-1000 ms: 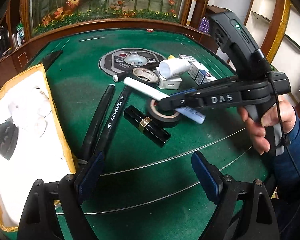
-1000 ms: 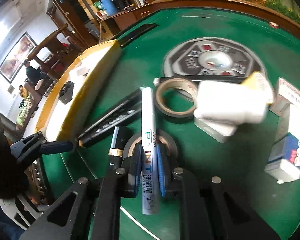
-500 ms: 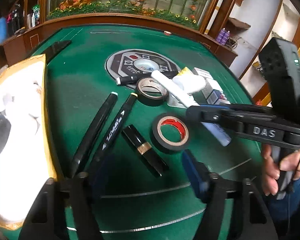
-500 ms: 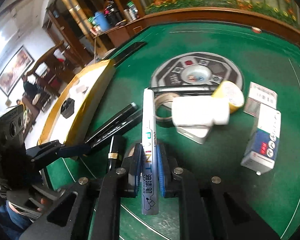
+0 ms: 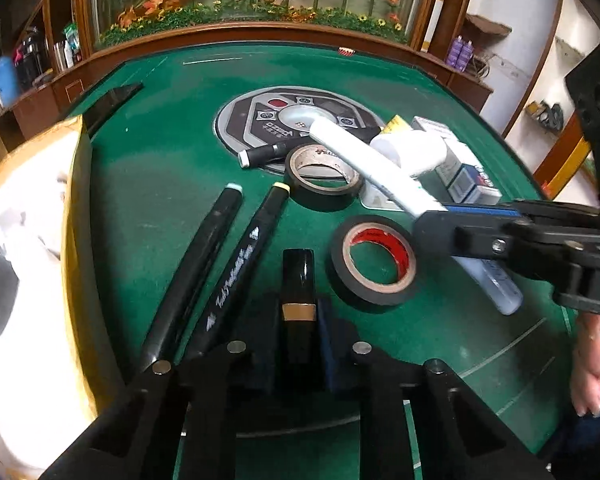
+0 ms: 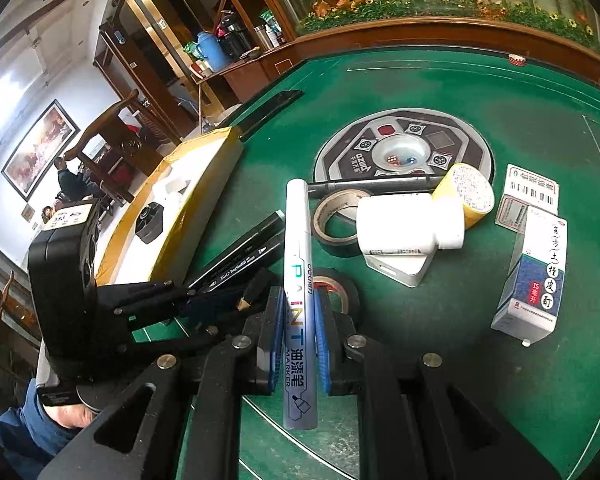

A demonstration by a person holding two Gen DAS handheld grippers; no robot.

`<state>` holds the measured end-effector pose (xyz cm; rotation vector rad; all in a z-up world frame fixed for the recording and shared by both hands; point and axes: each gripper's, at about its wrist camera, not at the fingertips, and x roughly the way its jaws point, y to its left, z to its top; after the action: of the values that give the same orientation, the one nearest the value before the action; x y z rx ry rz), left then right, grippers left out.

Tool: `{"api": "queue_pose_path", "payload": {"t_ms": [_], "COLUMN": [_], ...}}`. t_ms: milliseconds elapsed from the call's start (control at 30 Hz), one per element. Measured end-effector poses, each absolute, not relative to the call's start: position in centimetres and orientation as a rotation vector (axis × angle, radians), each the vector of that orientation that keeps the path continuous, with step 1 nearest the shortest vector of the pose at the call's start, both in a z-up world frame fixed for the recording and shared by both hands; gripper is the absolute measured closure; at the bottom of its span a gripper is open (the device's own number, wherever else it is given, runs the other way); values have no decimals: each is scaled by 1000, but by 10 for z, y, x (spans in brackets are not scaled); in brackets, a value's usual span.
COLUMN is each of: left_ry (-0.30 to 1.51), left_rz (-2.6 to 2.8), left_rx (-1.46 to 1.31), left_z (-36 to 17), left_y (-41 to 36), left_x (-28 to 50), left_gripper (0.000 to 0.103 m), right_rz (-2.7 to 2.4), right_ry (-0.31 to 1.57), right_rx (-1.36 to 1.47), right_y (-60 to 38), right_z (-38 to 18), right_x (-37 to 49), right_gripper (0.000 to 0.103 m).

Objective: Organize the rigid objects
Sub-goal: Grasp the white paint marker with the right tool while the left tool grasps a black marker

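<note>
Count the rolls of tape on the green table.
2. The black roll with the red core lies nearest, right of the black tube. The pale-core roll sits beyond it, by the round centre console. Others may be hidden.

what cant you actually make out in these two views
- Left wrist view: lower end of the black tube with the gold band, hidden between the left gripper pads.
- Left wrist view: contents of the yellow-edged box, washed out by glare and cut by the frame edge.
- Right wrist view: part of the red-cored tape roll, behind the white paint marker and right gripper.

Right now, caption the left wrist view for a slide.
Left gripper shut on a black lipstick tube; right gripper holds a white paint marker above tape rolls.
</note>
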<state>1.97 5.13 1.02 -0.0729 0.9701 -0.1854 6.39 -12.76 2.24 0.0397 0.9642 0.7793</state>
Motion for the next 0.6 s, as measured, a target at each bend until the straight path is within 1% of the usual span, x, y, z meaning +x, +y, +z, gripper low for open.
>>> {"api": "queue_pose_path", "payload": {"t_ms": [300, 433, 600], "left_ry": [952, 944, 944], "left_rz": [-194, -180, -174], "left_rx": [-75, -30, 5], "left_z": [10, 9, 9], "left_y": [51, 45, 40], "left_x": [8, 7, 7], "left_gripper": [85, 85, 80], "right_rz": [788, 791, 793], "right_ry": [989, 990, 983], "right_rx": [32, 17, -6], "right_y": [-121, -117, -113], "right_z": [15, 13, 12], "right_x": [64, 62, 59], "right_gripper": [89, 89, 89]}}
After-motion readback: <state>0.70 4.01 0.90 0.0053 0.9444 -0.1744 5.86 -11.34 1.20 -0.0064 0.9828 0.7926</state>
